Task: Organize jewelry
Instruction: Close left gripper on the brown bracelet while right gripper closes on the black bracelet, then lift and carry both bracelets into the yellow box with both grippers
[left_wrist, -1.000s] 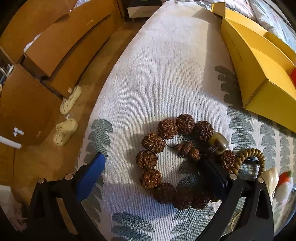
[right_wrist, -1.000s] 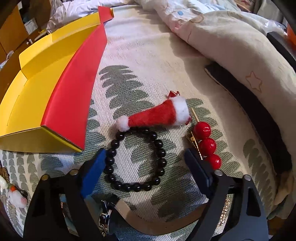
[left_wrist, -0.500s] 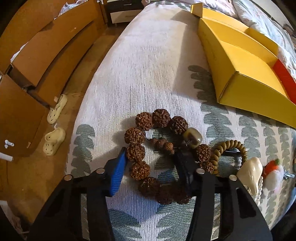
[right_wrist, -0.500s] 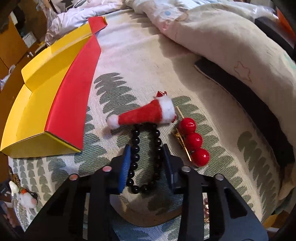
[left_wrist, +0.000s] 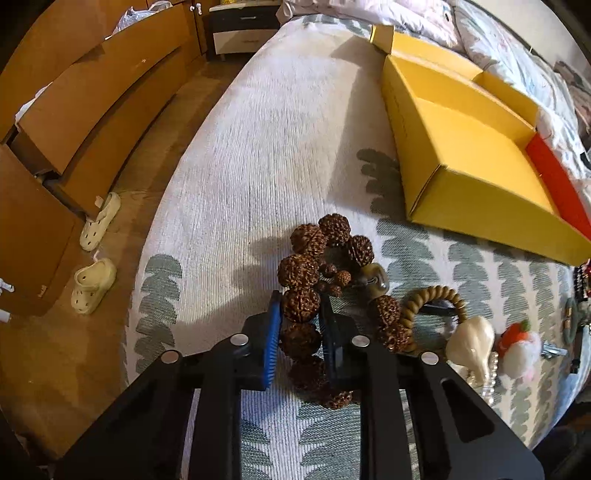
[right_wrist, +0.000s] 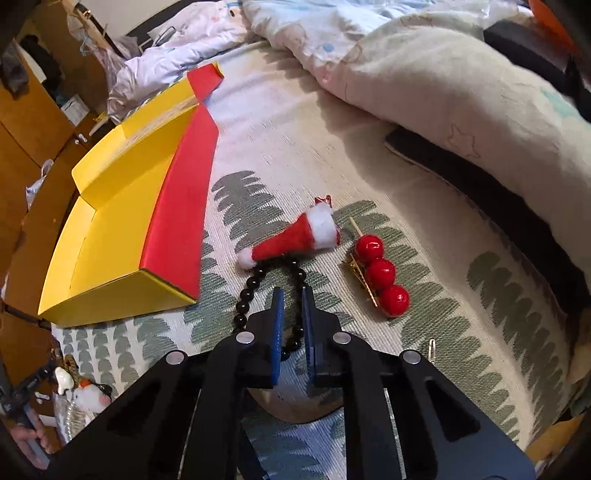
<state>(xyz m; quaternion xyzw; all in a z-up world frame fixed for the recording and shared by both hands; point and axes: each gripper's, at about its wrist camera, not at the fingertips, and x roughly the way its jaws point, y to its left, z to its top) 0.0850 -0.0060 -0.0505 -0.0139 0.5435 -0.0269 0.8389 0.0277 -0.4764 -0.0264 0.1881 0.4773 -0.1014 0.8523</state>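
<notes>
Brown, knobbly seed beads make up the big bracelet (left_wrist: 317, 280) lying on the leaf-patterned bedspread (left_wrist: 266, 155), and the left tongs (left_wrist: 299, 317) are pinched on one bead at the ring's left side, blue pads pressed against it from both sides. Left of the bed, two cream clogs (left_wrist: 94, 254) sit on the wooden floor beside brown drawers (left_wrist: 96, 110). Just right of the seed bracelet lies a smaller tan beaded bracelet (left_wrist: 432, 299), touching it, then a cream shell-shaped piece (left_wrist: 471, 339) and a white-and-orange fluffy clip (left_wrist: 519, 345). Beyond them sits an open yellow box (left_wrist: 461, 162) with a red flap on its right side.

Through the right wrist camera, the same yellow box (right_wrist: 114, 229) lies at the left, red flap facing the jewelry. Near its corner a black bead bracelet (right_wrist: 251, 288) is stretched into a narrow loop on the bedspread; the right tongs (right_wrist: 293, 314) are nearly pressed together, with the loop's right strand running between the pads, though whether they truly grip it I cannot tell. A small red Santa hat clip (right_wrist: 291, 240) rests at the loop's far end, touching it. To the right lies a gold clip with three red balls (right_wrist: 380, 273), apart from the hat. A rumpled quilt (right_wrist: 461, 92) fills the far right.
</notes>
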